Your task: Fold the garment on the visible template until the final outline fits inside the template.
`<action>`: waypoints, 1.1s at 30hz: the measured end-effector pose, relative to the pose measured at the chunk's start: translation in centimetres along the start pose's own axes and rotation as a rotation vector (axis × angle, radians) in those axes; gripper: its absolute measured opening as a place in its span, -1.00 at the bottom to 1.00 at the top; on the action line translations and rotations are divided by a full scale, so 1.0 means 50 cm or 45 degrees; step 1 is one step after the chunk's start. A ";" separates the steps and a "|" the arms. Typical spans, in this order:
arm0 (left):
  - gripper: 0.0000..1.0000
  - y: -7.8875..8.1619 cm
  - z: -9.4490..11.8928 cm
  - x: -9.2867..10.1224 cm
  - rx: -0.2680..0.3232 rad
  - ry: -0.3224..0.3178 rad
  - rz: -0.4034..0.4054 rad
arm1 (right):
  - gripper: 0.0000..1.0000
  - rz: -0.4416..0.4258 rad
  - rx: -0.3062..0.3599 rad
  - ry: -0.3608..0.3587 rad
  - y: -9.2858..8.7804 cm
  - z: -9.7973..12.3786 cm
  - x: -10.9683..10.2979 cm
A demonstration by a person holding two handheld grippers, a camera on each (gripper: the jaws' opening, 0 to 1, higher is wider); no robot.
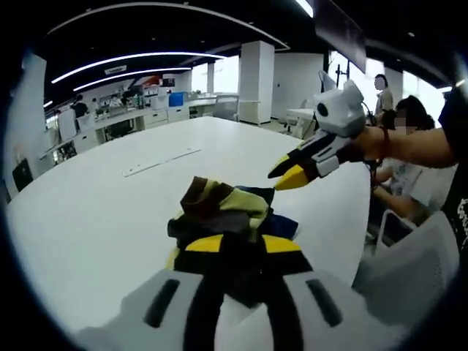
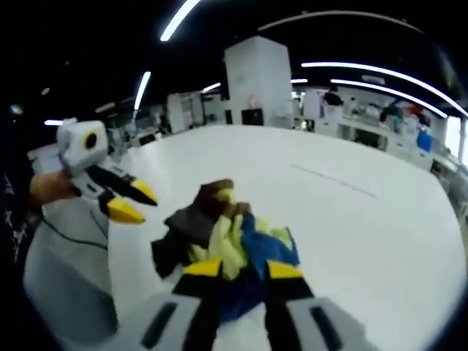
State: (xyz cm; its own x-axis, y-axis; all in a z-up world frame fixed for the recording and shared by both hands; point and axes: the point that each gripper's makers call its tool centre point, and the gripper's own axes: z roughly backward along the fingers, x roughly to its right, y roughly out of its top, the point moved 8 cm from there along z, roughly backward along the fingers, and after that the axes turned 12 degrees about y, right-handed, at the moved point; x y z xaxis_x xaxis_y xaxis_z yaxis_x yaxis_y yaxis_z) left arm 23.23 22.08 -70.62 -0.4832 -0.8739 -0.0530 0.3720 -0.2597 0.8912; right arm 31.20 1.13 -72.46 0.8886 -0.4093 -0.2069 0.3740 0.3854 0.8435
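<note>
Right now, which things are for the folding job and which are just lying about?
For the job:
- crumpled multicoloured garment
- left gripper, open, garment between its fingers
- right gripper, open, garment between its fingers
- white table

Just lying about:
- thin white strip on the table
- white chair at the table's edge
- people sitting beyond the table

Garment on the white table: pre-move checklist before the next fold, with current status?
1. Garment in view on the table: ok, seen from both gripper views.
2. Garment laid flat: not ok, it sits in a crumpled multicoloured heap.
3. Template outline visible around it: cannot tell; only a thin strip shows farther back on the table.
4. Left claw gripping cloth: cannot tell; its yellow tips sit at the heap's near edge.
5. Right claw gripping cloth: cannot tell; the tips overlap the blue and yellow fabric.
6. Claws apart from each other: ok.
</note>
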 end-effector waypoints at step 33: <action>-1.00 0.013 -0.047 -0.023 -0.009 0.089 -0.014 | -1.00 -0.031 0.032 0.000 0.010 -0.013 0.031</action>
State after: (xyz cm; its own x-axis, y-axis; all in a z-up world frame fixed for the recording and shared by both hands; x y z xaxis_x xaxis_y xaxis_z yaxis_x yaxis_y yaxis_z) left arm 25.90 21.96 -71.02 -0.4310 -0.8974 -0.0944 0.3727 -0.2723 0.8871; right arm 32.92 1.23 -72.67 0.8793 -0.4184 -0.2274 0.3886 0.3546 0.8504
